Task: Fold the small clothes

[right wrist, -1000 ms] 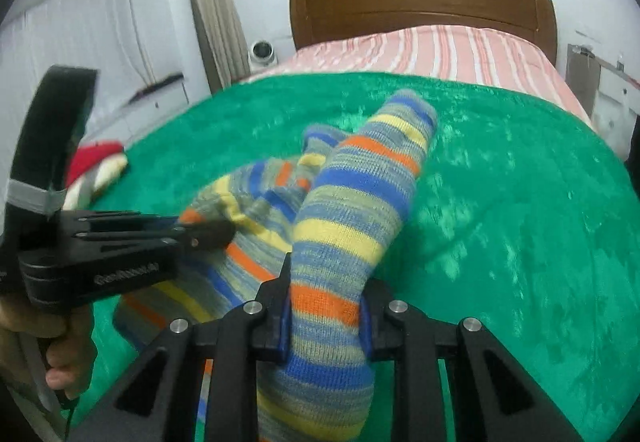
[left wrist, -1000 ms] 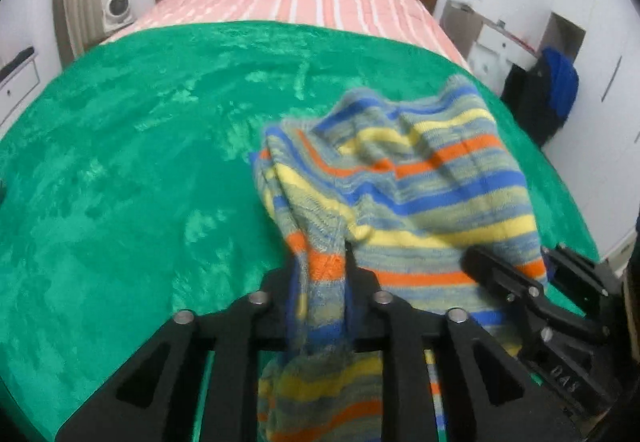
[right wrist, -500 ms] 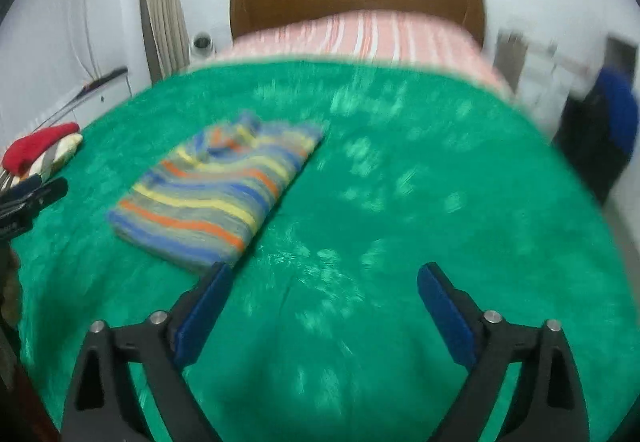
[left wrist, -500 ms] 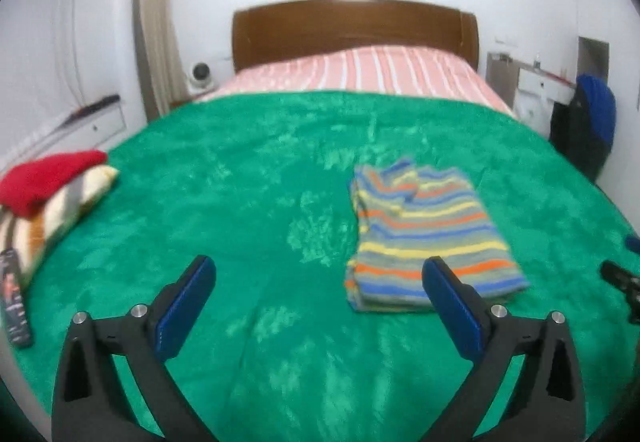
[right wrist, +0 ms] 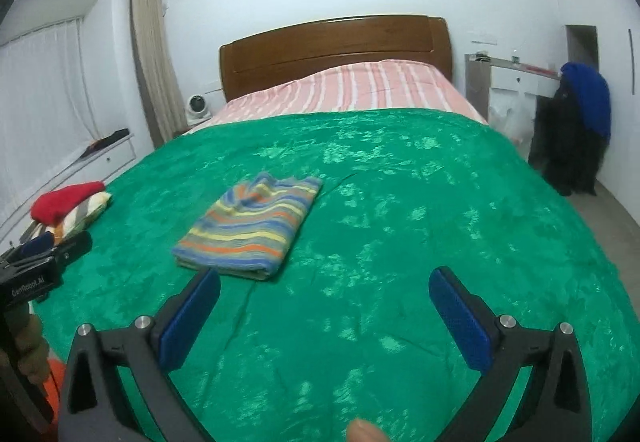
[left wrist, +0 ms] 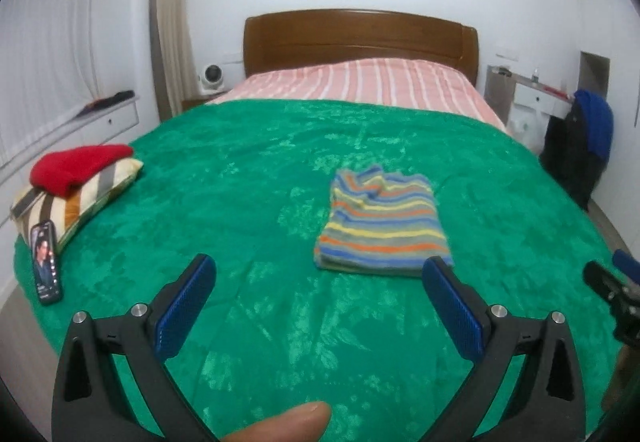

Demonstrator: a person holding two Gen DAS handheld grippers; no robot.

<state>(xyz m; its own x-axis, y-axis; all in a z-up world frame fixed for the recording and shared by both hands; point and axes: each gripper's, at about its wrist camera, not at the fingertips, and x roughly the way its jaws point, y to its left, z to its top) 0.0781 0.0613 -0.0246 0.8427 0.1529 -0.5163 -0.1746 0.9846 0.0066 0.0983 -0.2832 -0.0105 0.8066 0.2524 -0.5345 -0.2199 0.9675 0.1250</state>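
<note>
A striped knit garment (left wrist: 382,220), blue, orange, yellow and grey, lies folded flat on the green blanket (left wrist: 240,202). It also shows in the right wrist view (right wrist: 252,228). My left gripper (left wrist: 320,268) is open and empty, pulled back above the near part of the bed, with the garment ahead and slightly right. My right gripper (right wrist: 324,278) is open and empty, with the garment ahead and to the left. Each gripper shows at the edge of the other's view.
A folded red garment (left wrist: 78,168) sits on a striped folded one (left wrist: 80,198) at the bed's left edge, with a phone (left wrist: 46,262) beside them. The wooden headboard (left wrist: 360,38) and pink striped sheet (left wrist: 360,82) are at the far end. A chair with dark and blue clothes (left wrist: 580,146) stands at the right.
Both grippers were shut on the striped garment a second ago. They let go, opened wide and drew back from it. The garment now lies folded on the blanket.
</note>
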